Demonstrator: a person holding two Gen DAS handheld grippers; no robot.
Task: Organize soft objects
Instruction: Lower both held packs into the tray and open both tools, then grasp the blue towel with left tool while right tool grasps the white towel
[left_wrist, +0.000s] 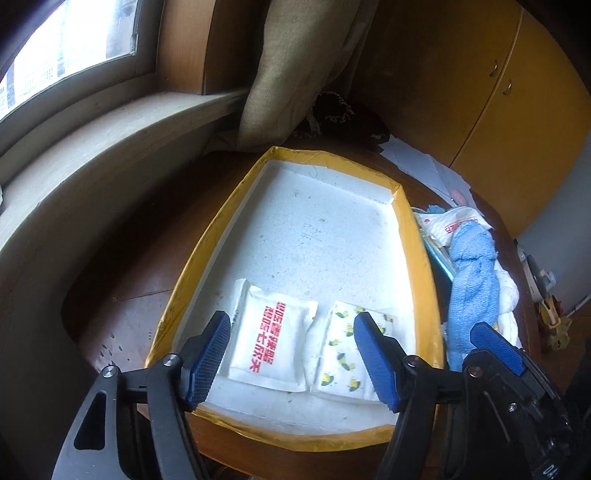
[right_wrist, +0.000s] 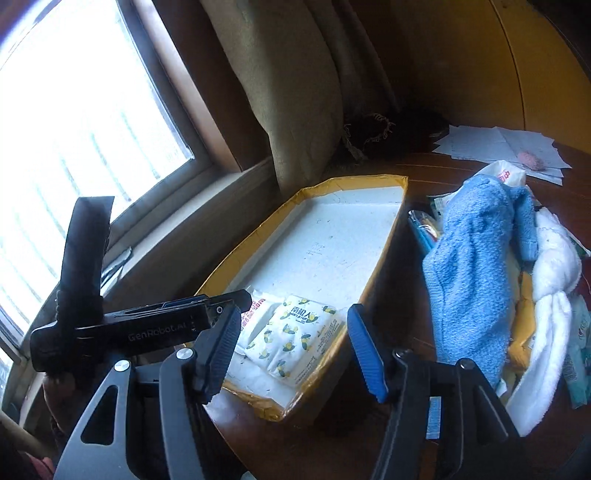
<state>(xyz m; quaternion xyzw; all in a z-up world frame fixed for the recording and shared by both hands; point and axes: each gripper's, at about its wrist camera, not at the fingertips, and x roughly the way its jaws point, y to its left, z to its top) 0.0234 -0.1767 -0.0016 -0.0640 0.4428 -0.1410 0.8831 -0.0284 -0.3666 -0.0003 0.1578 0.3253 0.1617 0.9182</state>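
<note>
Both tools stand apart with nothing between their pads: the left tool (left_wrist: 291, 354) over the red-lettered tissue pack (left_wrist: 271, 347), the right tool (right_wrist: 293, 350) over the lemon-print pack (right_wrist: 291, 341). The two packs lie side by side at the near end of the yellow-rimmed tray (left_wrist: 413, 236). The blue towel (right_wrist: 476, 266) waits in the pile on the worktop (right_wrist: 406, 162). Best to lift each tool straight clear, then pinch the towel at a thick fold.

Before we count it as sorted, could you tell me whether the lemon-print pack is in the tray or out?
In. The lemon-print pack lies flat on the tray floor, beside the red-lettered pack.
</note>
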